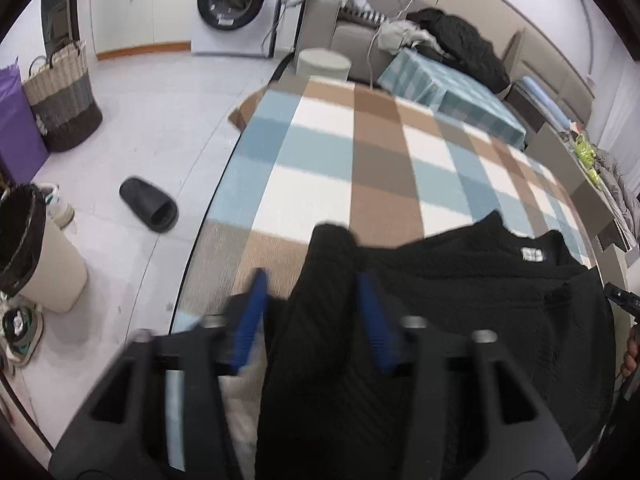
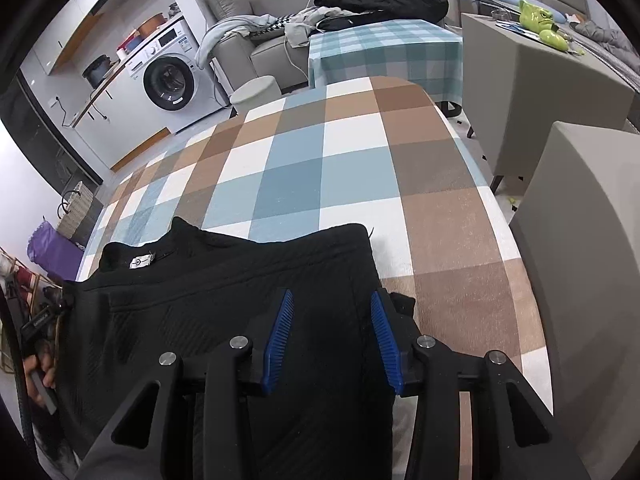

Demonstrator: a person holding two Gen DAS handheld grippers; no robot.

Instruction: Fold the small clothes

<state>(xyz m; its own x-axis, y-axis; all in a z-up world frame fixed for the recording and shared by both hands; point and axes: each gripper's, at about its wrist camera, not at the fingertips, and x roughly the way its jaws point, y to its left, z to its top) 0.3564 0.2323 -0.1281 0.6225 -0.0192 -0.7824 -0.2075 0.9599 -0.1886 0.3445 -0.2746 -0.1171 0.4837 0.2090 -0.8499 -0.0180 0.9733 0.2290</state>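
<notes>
Black knit top (image 1: pixel 460 300) lies flat on the near part of the checked tablecloth (image 1: pixel 380 140). Its collar and white neck label (image 1: pixel 532 255) face the far side, so both long edges are in reach from the near edge of the table.

The left gripper (image 1: pixel 312 278) is at the top's left edge. There a narrow band of the fabric, probably a sleeve or a side already turned inward, runs away from the camera between the 2 blue fingers (image 1: pixel 252 320). The fingers stand apart. The right finger is against the band, but a sliver of tablecloth shows between the left finger and the cloth, so the band does not look pinched. Blur in this view leaves that uncertain.

The right gripper (image 2: pixel 332 295) hangs over the top's right edge, fingers (image 2: pixel 384 340) also apart and clamped on nothing. 1 finger is over the body of the garment and the other just at its side seam, where a small black tab of fabric pokes out to the right.

With 1 gripper at each side, the setup suits folding the 2 sides toward the middle before the top is folded across its length.
</notes>
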